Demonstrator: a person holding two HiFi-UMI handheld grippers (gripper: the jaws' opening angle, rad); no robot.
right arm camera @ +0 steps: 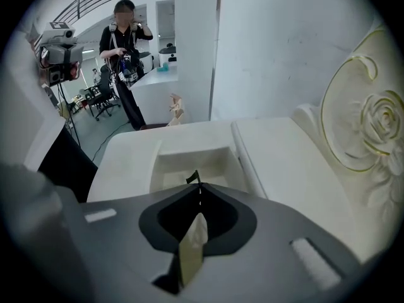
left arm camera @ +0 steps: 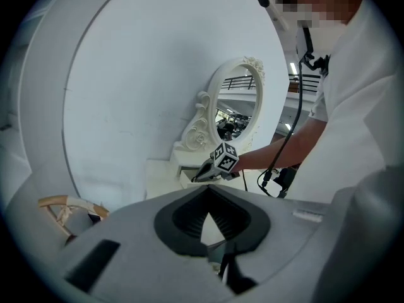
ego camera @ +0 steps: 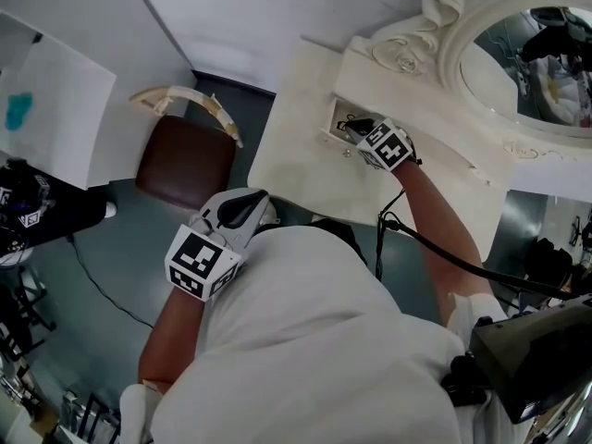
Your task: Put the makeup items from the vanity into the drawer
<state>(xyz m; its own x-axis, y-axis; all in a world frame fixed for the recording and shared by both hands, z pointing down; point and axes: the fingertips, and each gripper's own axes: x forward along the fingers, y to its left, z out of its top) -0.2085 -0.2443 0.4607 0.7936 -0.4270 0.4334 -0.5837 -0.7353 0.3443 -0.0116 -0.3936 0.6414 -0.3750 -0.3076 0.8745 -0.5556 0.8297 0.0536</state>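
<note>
Well to the left of the drawer [right arm camera: 173, 163]: a brown stool [ego camera: 181, 163] on the floor. Between stool and drawer, short of the vanity [ego camera: 296, 146], holds the left gripper [left arm camera: 207, 191] in the air, aimed toward the drawer, jaws together with nothing between them. At the drawer, open in the vanity's raised back part, holds the right gripper [right arm camera: 199, 188] tilted steeply down over the opening, jaws clamped on a thin pale makeup item [right arm camera: 192, 248] with a dark tip poking past them, just above the drawer's inside. Right of the drawer: an oval mirror [ego camera: 532, 54] in a carved frame.
</note>
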